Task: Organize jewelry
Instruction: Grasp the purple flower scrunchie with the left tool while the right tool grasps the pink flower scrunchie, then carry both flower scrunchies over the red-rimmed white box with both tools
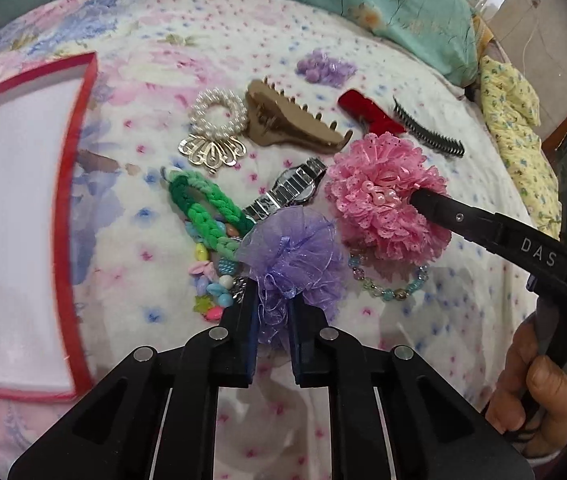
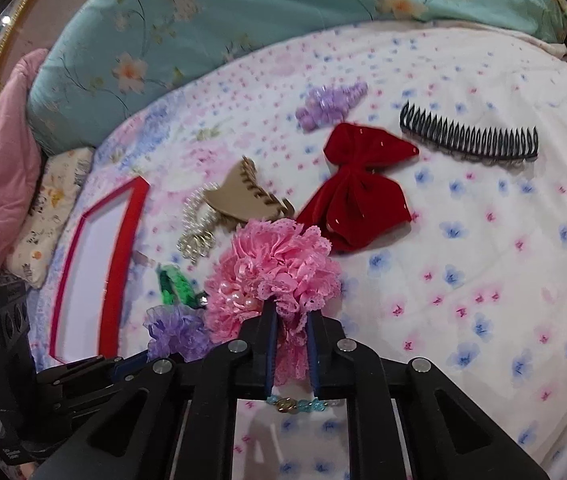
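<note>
My left gripper (image 1: 273,300) is shut on the purple organza scrunchie (image 1: 295,258), which also shows in the right wrist view (image 2: 177,332). My right gripper (image 2: 291,316) is shut on the pink lace scrunchie (image 2: 279,268); in the left wrist view that gripper (image 1: 419,200) reaches in from the right onto the pink scrunchie (image 1: 379,196). A red-rimmed white tray (image 1: 79,184) lies to the left on the bed, also seen in the right wrist view (image 2: 123,240). Between them lie a green braided band (image 1: 203,216), a watch (image 1: 291,190) and coloured beads (image 1: 211,284).
On the floral bedspread lie a pearl scrunchie (image 1: 217,114), a gold fan clip (image 1: 211,152), a tan claw clip (image 1: 291,120), a red velvet bow (image 2: 363,184), a black comb (image 2: 471,136), a lilac hair piece (image 2: 331,106) and a glass bead bracelet (image 1: 391,286). A teal pillow (image 2: 203,40) lies behind.
</note>
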Available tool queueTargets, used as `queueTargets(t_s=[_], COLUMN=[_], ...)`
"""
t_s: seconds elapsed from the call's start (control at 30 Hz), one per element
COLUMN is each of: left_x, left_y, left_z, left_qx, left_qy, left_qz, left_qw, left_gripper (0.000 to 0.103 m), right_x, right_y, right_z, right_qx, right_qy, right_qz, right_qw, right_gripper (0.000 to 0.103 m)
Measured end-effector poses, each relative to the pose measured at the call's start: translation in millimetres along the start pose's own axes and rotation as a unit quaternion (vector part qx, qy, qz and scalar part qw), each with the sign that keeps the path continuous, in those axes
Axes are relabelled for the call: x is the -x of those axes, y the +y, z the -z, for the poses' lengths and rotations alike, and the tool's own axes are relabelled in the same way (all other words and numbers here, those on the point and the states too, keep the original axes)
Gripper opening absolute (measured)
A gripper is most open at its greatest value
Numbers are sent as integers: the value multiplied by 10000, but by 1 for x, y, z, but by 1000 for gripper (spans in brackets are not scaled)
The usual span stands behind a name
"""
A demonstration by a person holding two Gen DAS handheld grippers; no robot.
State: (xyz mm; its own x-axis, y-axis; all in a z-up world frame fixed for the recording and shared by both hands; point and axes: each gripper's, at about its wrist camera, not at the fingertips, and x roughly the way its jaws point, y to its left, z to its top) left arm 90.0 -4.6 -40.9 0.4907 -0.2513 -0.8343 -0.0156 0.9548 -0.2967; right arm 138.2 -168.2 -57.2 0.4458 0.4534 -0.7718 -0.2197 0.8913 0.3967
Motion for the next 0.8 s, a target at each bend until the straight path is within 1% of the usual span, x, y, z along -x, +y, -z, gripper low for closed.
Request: queueTargets(t_s=[0.2,0.37,0.57,0.8], left_x=[35,62,95,118], left_y=[19,46,93,154], left_z=[7,14,25,33], left_qx=[164,435,879,1404], left_qy=[-299,-492,-699,-866], left_qz=[-60,-121,-362,-768], left_qw=[9994,9978,9930,9833], left_gripper=[11,11,11,11], right_x=[15,17,4,-27], right_y=[19,47,98,158], right_z=[3,10,18,24], right_qx=[101,256,598,984], right_qy=[-95,-61,120,480], right_qz=[-261,-572,-1019,-1380], right_qw=[9996,9980,9929,9844], right_gripper=[12,12,12,12])
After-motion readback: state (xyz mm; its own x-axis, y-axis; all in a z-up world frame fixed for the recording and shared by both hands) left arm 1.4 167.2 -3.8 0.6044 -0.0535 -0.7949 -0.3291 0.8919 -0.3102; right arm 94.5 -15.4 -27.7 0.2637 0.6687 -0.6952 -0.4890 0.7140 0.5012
